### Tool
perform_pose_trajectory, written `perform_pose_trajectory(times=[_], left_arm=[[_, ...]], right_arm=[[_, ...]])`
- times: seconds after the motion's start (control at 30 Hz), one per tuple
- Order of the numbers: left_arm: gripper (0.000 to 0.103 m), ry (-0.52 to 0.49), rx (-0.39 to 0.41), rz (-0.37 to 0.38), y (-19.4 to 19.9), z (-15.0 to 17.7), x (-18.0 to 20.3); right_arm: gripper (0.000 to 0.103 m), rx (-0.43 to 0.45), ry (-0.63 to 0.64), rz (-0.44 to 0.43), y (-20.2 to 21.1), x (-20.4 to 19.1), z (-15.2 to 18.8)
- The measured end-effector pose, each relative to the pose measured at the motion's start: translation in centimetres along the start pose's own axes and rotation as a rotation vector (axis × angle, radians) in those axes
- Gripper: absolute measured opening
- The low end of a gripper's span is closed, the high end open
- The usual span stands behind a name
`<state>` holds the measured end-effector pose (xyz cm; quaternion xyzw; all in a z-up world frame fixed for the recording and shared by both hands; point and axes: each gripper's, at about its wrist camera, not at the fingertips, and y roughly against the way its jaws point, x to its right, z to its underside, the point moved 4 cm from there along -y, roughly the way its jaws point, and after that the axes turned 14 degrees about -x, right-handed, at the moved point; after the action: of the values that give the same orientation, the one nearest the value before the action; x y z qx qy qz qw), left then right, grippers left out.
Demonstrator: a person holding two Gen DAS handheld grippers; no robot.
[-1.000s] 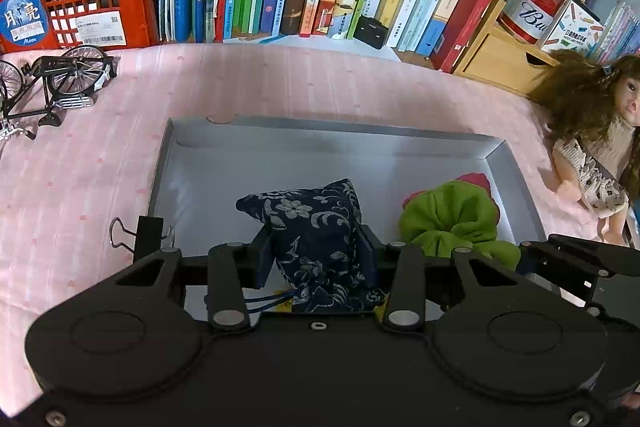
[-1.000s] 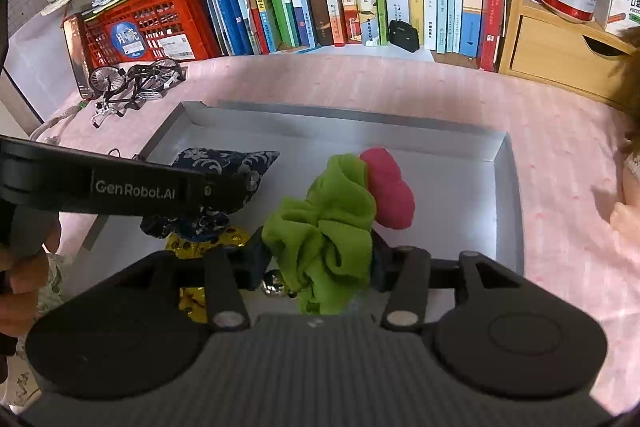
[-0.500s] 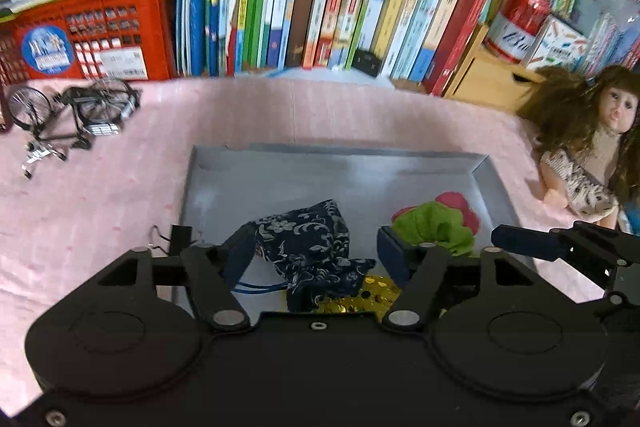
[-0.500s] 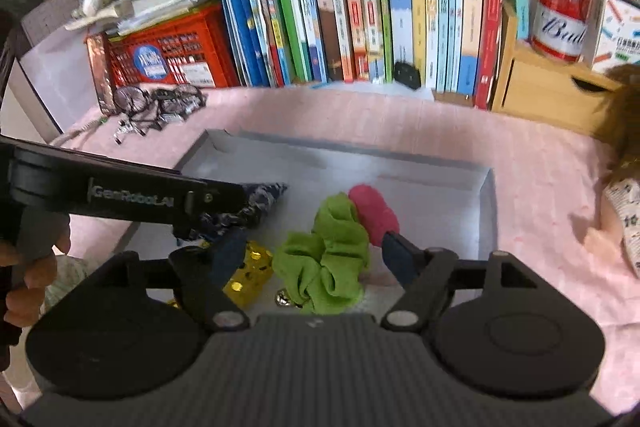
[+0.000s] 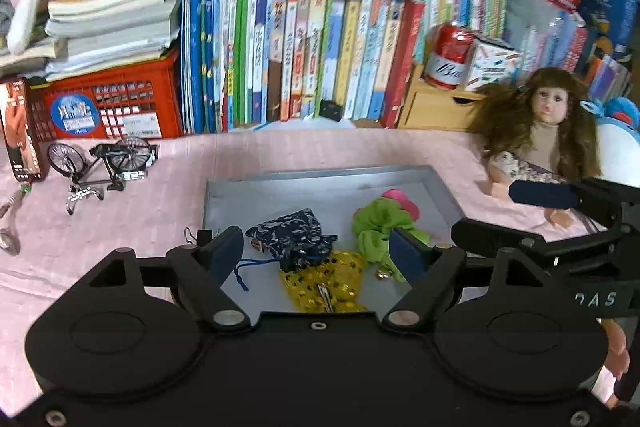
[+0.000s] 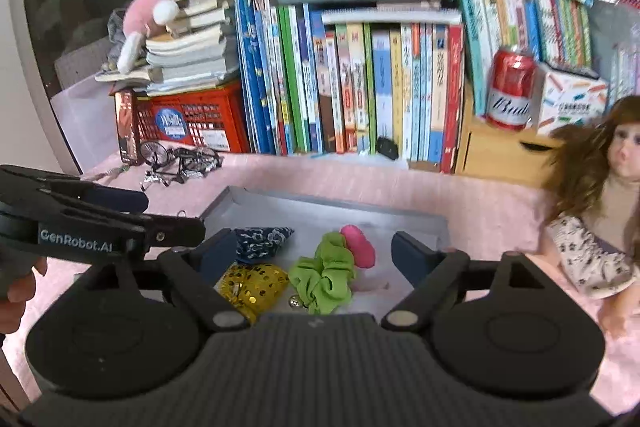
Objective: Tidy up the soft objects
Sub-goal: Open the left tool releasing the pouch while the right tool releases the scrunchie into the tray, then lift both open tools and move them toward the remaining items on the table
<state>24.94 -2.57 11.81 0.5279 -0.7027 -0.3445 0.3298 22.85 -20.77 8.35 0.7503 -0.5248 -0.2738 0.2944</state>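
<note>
The left gripper [image 6: 172, 227] carried the words "GenRobot.AI" on its side. The red can [image 6: 510, 91] showed "Bud" in white script. Book spines were unreadable.

Both views are evenly and fairly brightly lit, with soft indoor light and no hard shadows. The grey tray [image 5: 440, 183] takes a pale sheen across its floor, and only faint shadows lie under the soft things in it. The window panes [image 6: 80, 7] behind the shelf look dark. Fisheye bending is strong: the books [image 5: 304, 51] lean and bow outward toward the edges, and the corners fall to black. Motion blur softens the upper shelf, the red can [image 6: 510, 89] and the doll [image 6: 600, 195], while the black gripper bodies close to each lens stay sharp and nearly featureless.
</note>
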Motion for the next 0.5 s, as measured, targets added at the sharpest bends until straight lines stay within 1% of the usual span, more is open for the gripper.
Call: perform_pose_trajectory(times=[0.17, 0.27, 0.4, 0.5], left_arm=[[0.082, -0.01, 0.055, 0.045, 2.7, 2.1, 0.7], [0.085, -0.017, 0.095, 0.065, 4.2, 3.5, 1.1], [0.086, -0.056, 0.148, 0.065, 5.8, 5.6, 1.7], [0.088, -0.071, 0.17, 0.075, 6.6, 7.1, 2.1]], right_arm=[[0.094, 0.058, 0.011, 0.035, 2.8, -0.6, 1.3], [0.097, 0.1, 0.02, 0.058, 4.3, -1.0, 2.4], [0.098, 0.146, 0.026, 0.08, 6.1, -1.1, 4.0], [0.098, 0.178, 0.013, 0.095, 7.2, -1.0, 5.3]])
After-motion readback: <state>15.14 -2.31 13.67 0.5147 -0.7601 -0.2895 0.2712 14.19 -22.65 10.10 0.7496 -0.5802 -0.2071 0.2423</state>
